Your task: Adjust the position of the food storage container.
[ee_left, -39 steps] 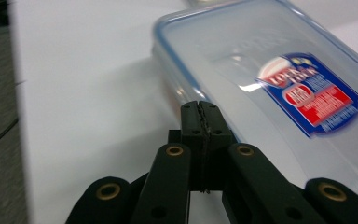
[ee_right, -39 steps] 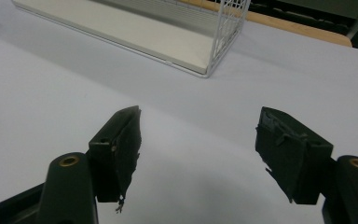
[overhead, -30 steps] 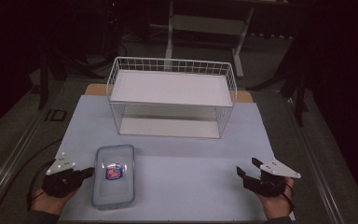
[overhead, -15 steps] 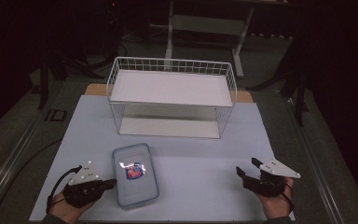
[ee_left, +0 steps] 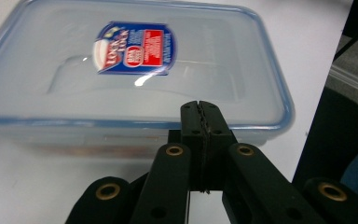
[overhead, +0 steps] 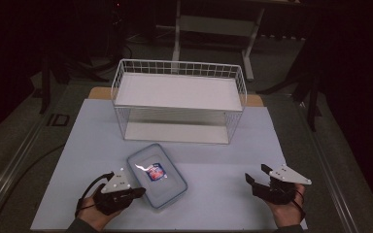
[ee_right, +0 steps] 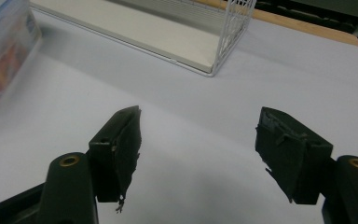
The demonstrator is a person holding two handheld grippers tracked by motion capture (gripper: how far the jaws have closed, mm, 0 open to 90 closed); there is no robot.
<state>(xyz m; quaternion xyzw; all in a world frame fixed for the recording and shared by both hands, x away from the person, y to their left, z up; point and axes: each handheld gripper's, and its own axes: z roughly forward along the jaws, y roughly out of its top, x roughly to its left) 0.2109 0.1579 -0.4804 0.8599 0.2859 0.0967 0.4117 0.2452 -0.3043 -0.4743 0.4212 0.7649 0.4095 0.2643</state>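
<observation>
A clear plastic box with a blue-rimmed lid and a red and blue label lies flat on the white mat, turned at an angle, just in front of the wire shelf. My left gripper is shut, its joined tips pressed against the box's near side wall, with nothing between the jaws. My right gripper rests low at the front right, open and empty, well apart from the box.
A white wire two-level shelf stands at the back middle of the mat, its corner seen in the right gripper view. The white mat covers the table; dark floor and stands surround it.
The box has slid rightward across the mat and turned, with my left gripper following right behind it. The right gripper has stayed put.
</observation>
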